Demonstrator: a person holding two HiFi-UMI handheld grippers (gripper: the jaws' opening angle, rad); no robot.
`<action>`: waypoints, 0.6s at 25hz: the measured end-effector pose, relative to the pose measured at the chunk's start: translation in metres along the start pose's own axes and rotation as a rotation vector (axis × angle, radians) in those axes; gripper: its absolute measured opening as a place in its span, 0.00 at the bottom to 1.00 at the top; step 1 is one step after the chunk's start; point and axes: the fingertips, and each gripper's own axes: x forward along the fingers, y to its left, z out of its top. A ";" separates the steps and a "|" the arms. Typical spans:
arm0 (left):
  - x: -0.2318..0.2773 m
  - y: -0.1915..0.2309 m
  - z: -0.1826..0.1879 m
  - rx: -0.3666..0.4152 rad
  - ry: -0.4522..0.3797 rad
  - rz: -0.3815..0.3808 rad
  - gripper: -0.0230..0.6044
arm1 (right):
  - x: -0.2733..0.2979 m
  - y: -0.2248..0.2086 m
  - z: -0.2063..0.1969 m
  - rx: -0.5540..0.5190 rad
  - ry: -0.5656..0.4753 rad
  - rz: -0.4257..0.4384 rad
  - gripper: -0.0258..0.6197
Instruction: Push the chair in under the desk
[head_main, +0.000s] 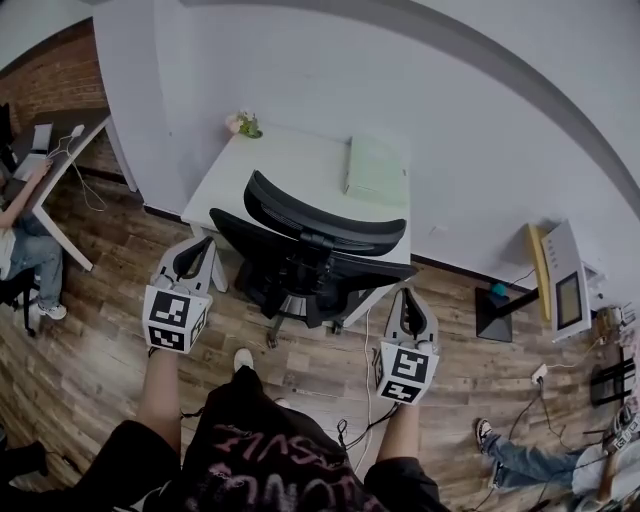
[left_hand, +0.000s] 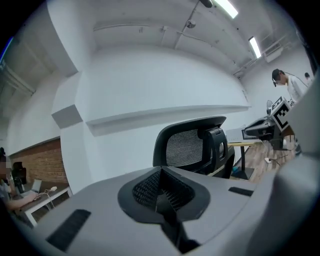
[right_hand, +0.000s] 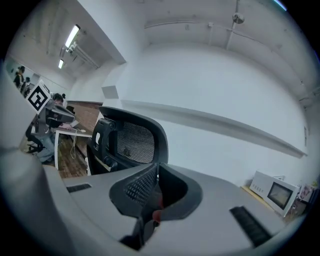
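A black mesh office chair (head_main: 320, 240) stands with its back toward me, its seat partly under the white desk (head_main: 290, 170) against the wall. My left gripper (head_main: 196, 252) is beside the chair's left side, shut and empty. My right gripper (head_main: 409, 306) is just off the chair's right side, also shut with nothing between its fingers. In the left gripper view the jaws (left_hand: 162, 197) meet, and the chair's headrest (left_hand: 187, 147) rises beyond them, clear of them. From the right gripper view the closed jaws (right_hand: 152, 200) point past the headrest (right_hand: 130, 142).
A green folder (head_main: 377, 168) and a small plant (head_main: 243, 124) lie on the desk. A seated person (head_main: 25, 230) works at another desk on the left. A white appliance (head_main: 565, 285) stands at the right, with cables on the wooden floor (head_main: 300, 370) and someone's shoes (head_main: 485, 435).
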 end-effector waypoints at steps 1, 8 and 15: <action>-0.001 0.001 0.002 -0.008 -0.008 0.004 0.06 | 0.000 0.000 0.002 0.005 -0.002 -0.001 0.09; -0.004 -0.002 0.001 -0.040 -0.022 0.014 0.06 | -0.002 0.001 0.004 0.029 0.006 -0.001 0.08; 0.000 -0.008 0.010 -0.039 -0.039 -0.011 0.06 | -0.006 -0.006 0.009 0.098 -0.011 0.034 0.08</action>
